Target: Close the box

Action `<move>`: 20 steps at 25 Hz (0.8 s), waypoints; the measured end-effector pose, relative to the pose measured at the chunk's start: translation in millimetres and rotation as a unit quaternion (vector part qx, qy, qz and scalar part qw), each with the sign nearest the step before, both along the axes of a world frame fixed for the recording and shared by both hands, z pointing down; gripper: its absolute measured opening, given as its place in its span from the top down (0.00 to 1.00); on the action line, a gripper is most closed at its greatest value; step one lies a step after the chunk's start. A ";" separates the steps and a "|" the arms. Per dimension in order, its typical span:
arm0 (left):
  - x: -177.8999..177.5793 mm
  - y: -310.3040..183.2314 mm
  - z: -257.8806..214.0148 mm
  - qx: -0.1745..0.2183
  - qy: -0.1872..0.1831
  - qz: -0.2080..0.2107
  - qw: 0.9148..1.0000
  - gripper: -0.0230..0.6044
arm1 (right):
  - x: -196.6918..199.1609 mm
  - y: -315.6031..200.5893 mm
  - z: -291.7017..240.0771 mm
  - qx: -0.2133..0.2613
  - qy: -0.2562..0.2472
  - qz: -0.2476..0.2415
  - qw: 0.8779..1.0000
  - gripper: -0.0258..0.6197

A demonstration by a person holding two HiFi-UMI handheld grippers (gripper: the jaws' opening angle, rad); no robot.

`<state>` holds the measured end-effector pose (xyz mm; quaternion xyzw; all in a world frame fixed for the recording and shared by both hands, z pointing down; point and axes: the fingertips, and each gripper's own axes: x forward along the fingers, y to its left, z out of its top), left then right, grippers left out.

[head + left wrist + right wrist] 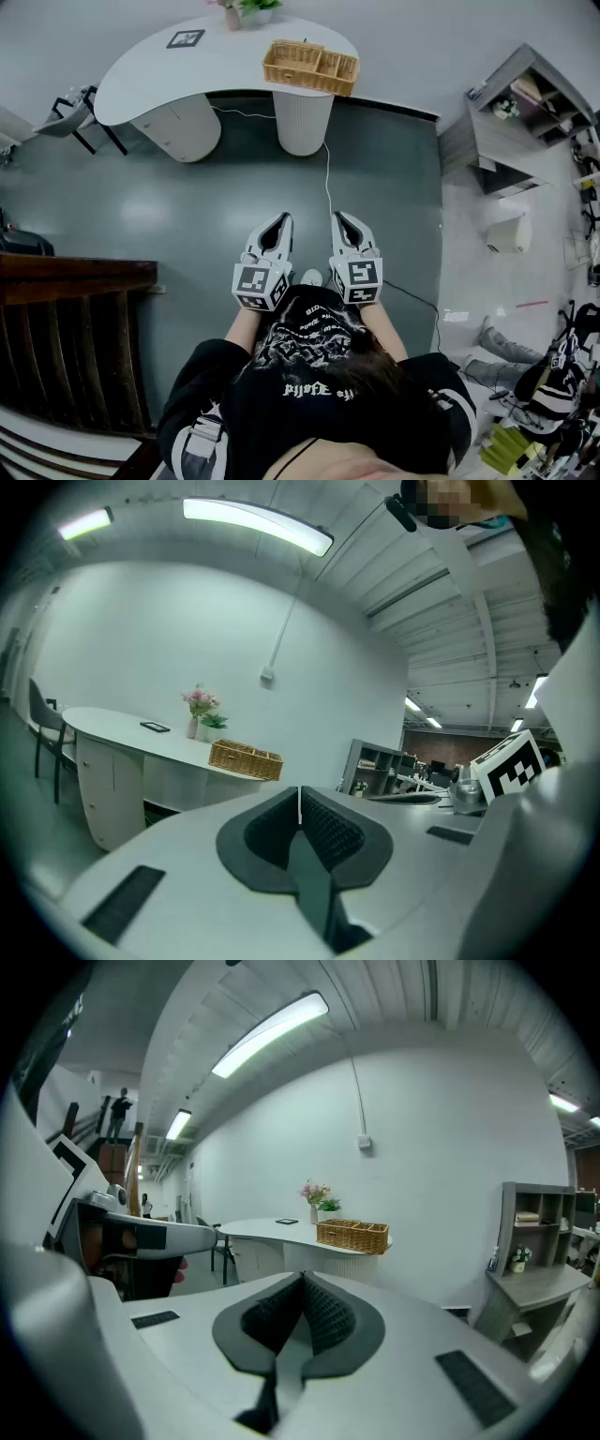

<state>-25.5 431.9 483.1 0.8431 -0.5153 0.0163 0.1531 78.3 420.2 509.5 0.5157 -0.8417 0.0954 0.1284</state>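
Note:
The box is a woven wicker box [310, 66] on the far right end of a curved white table [169, 70], several steps ahead of me. It also shows in the left gripper view [246, 758] and in the right gripper view [352, 1235]; its top shows open compartments. Both grippers are held side by side in front of the person's chest, over the grey floor. My left gripper [277, 223] [300, 791] is shut with nothing in it. My right gripper [344, 221] [303, 1279] is shut and empty too.
A flower vase [232, 14] and a square marker card [186, 38] are on the table. A chair [70, 112] stands at its left end. A grey shelf unit [525, 112] is at the right. Dark wooden stairs [75, 328] are at my left. A white cable [327, 178] runs across the floor.

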 end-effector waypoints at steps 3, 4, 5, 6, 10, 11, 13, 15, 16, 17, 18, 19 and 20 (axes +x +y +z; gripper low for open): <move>4.3 -0.1 2.1 0.001 0.003 -0.001 1.000 0.92 | 0.7 -0.3 0.1 0.004 0.005 -0.006 1.000 0.92; 5.0 -0.3 2.8 0.001 0.004 -0.003 1.000 0.92 | 1.3 -0.1 1.1 0.004 0.007 -0.009 1.000 0.92; 5.5 -0.6 3.4 0.001 0.006 -0.005 1.000 0.92 | 2.5 0.1 2.3 0.004 0.008 -0.010 1.000 0.92; 6.1 -0.8 3.6 0.002 0.007 -0.006 1.000 0.92 | 4.7 0.1 3.4 0.003 0.006 -0.009 1.000 0.92; 6.8 -0.5 5.4 0.000 0.010 -0.008 1.000 0.92 | 15.1 -2.2 4.4 -0.008 -0.020 0.007 1.000 0.92; 6.1 -1.1 6.6 -0.002 0.011 -0.010 1.000 0.92 | 16.0 -3.0 5.3 -0.011 -0.021 0.008 1.000 0.92; 5.3 -3.7 8.4 -0.006 0.015 -0.015 1.000 0.92 | 16.1 -4.1 6.9 -0.013 -0.016 0.003 1.000 0.92; 6.8 -7.4 9.5 -0.007 0.017 -0.017 1.000 0.92 | 16.9 -5.7 8.5 -0.016 -0.014 -0.001 1.000 0.92; 8.3 -9.4 10.3 -0.008 0.018 -0.017 1.000 0.92 | 17.9 -7.2 9.5 -0.017 -0.014 -0.002 1.000 0.92; 9.9 -11.2 11.4 -0.009 0.018 -0.015 1.000 0.92 | 18.9 -9.0 10.8 -0.019 -0.013 -0.002 1.000 0.92; 11.3 -12.8 12.6 -0.009 0.019 -0.013 1.000 0.92 | 19.6 -11.0 12.2 -0.020 -0.013 -0.002 1.000 0.92; 12.3 -14.4 14.1 -0.010 0.019 -0.011 1.000 0.92 | 20.0 -13.0 13.5 -0.020 -0.012 -0.002 1.000 0.92; 12.8 -16.5 15.9 -0.011 0.020 -0.009 1.000 0.92 | 19.7 -15.4 14.4 -0.021 -0.012 -0.003 1.000 0.92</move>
